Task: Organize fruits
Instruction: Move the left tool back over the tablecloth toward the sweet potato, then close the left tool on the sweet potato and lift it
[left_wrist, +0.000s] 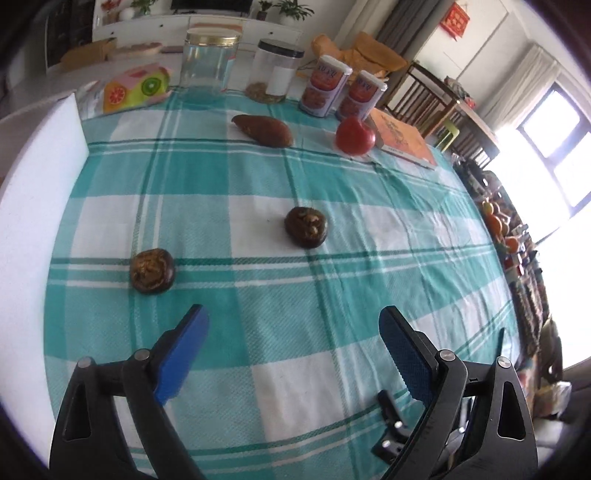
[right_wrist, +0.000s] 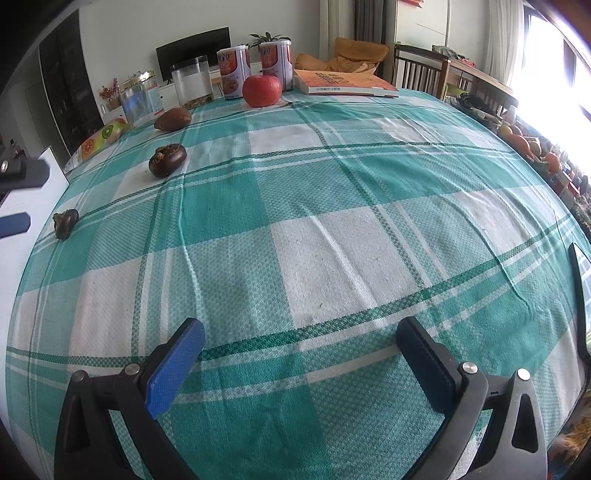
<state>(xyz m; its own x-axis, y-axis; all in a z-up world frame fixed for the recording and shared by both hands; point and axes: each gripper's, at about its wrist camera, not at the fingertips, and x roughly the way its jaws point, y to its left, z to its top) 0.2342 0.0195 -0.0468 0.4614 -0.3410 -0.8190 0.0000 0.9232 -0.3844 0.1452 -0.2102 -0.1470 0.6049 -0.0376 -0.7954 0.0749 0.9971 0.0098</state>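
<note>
Left wrist view: both wide-spread hand-held grippers (left_wrist: 293, 317) (right_wrist: 301, 330) hover over woven plaid cloth (left_wrist: 295, 295) near wrinkled brown fruits (left_wrist: 306, 226).

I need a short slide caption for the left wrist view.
Open left claw above checked tablecloth, facing two mangosteens.

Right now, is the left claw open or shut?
Open: the left claw holds nothing, its blue pads spread wide above the checked tablecloth.

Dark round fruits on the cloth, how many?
2. One dark round fruit lies nearest the left hand-held gripper; the other dark round fruit lies mid-cloth, short of the oblong brown fruit. None seems hidden.
</note>
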